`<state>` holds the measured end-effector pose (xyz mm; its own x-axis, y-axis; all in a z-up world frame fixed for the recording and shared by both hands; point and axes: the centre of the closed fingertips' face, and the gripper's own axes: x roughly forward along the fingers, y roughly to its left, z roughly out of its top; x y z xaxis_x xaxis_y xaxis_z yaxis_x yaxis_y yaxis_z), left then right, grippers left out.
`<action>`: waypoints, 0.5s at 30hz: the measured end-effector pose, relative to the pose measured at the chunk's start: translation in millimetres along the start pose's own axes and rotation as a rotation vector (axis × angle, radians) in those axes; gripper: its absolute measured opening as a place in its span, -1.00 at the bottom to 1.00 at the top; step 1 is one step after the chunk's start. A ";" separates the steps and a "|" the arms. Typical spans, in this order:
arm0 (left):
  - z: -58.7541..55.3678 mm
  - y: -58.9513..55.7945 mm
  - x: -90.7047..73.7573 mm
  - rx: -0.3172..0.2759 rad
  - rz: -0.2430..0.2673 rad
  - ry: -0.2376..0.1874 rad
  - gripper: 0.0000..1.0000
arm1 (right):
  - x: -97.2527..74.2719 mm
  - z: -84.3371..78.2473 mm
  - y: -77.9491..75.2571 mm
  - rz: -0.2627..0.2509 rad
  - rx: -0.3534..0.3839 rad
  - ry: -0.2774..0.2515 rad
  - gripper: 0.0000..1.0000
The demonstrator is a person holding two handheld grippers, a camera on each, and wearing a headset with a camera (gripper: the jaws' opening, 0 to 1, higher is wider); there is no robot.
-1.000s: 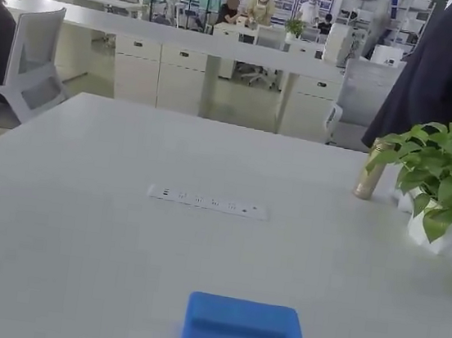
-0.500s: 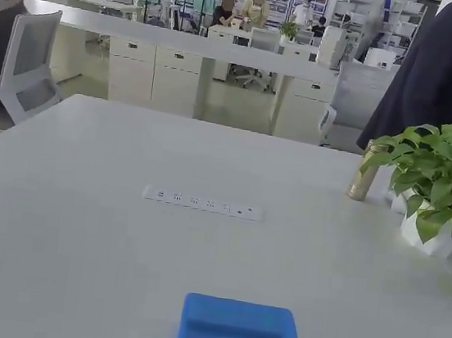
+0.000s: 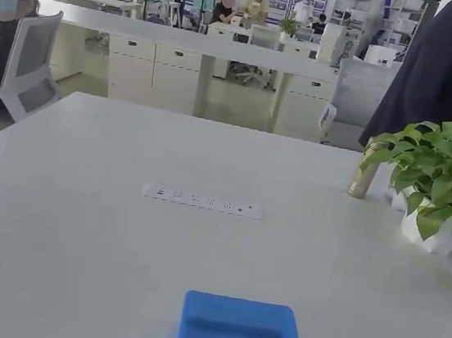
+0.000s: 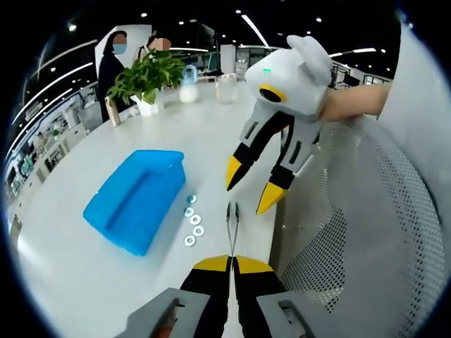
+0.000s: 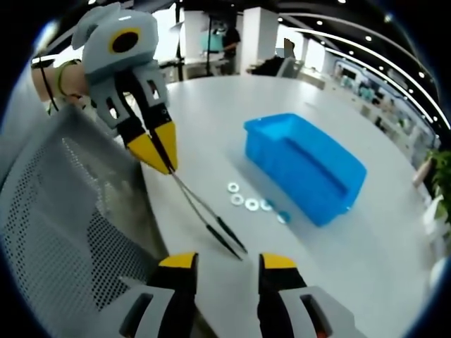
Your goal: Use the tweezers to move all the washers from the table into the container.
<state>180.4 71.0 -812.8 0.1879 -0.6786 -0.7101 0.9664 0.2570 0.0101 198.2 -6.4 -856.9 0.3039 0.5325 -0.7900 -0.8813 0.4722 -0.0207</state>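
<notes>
**A:** Where are the tweezers, and which way do they point?

**B:** The tweezers (image 4: 231, 224) stick straight out of the left hand-held gripper (image 4: 231, 262). Its yellow tips are pressed together on their rear end. Their long axis runs in line with those jaws, and the two thin points lead forward, close together. In the right gripper view the tweezers (image 5: 208, 218) slant from the left hand-held gripper (image 5: 161, 148) towards the right hand-held gripper (image 5: 227, 262). Their points end just short of the gap between its jaws.

**A:** And the right one?

**B:** Its jaws stand apart and grip nothing. In the left gripper view the right hand-held gripper (image 4: 252, 186) hangs just beyond the tweezer points, apart from them.

**A:** The washers?

**B:** Five washers (image 4: 195, 220) lie flat in a short row on the white worktop (image 4: 211, 134), just beside the long wall of the blue container (image 4: 161, 211). They sit left of the tweezer points, near them but not touching. A mesh chair back (image 4: 352, 232) is on the right.

**A:** What is in the container?

**B:** It is open on top, and what I can see of its floor is plain blue. In the head view the blue container (image 3: 242, 306) sits at the near edge. A power strip (image 3: 203, 202) lies farther off, and a gold bottle (image 3: 364, 174) and a potted plant (image 3: 444, 175) stand at the far right.
</notes>
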 end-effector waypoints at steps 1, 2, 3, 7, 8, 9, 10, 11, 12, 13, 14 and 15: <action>2.0 -1.3 -2.2 0.002 0.002 -0.004 -1.00 | 0.2 0.3 0.5 0.003 -0.001 -0.001 -0.39; 4.4 -2.6 -4.4 0.007 0.006 -0.011 -1.00 | 0.8 0.0 0.5 0.004 -0.002 -0.002 -0.39; 7.4 -4.9 -7.7 0.011 0.011 -0.018 -1.00 | 1.0 0.4 0.9 0.006 -0.004 -0.003 -0.40; 17.4 -11.6 -16.7 0.044 0.025 -0.035 -1.00 | 0.5 3.5 4.0 0.018 -0.006 -0.014 -0.40; 18.9 -12.8 -18.4 0.049 0.027 -0.036 -1.00 | 0.9 4.4 5.0 0.022 -0.008 -0.018 -0.40; 20.8 -14.0 -20.2 0.053 0.029 -0.037 -1.00 | 1.3 4.9 5.9 0.026 -0.010 -0.020 -0.41; 24.2 -15.1 -22.2 0.060 0.031 -0.046 -1.00 | 1.6 5.6 7.7 0.032 -0.013 -0.022 -0.41; 26.3 -15.9 -23.6 0.062 0.033 -0.050 -1.00 | 2.0 6.5 9.5 0.038 -0.018 -0.024 -0.42; 30.0 -17.0 -25.5 0.065 0.035 -0.058 -1.00 | 2.7 8.6 12.7 0.045 -0.025 -0.026 -0.43; 32.1 -17.7 -26.6 0.067 0.036 -0.063 -1.00 | 3.4 10.2 15.4 0.052 -0.032 -0.027 -0.43; 35.5 -18.8 -28.1 0.071 0.036 -0.068 -1.00 | 4.3 12.5 19.1 0.061 -0.041 -0.030 -0.44; 37.9 -19.5 -28.6 0.075 0.035 -0.073 -1.00 | 5.7 15.8 25.5 0.083 -0.062 -0.037 -0.44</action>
<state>162.8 59.4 -766.1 0.2319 -0.7190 -0.6552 0.9688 0.2316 0.0887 183.1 19.8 -852.2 0.2411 0.5942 -0.7673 -0.9242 0.3819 0.0053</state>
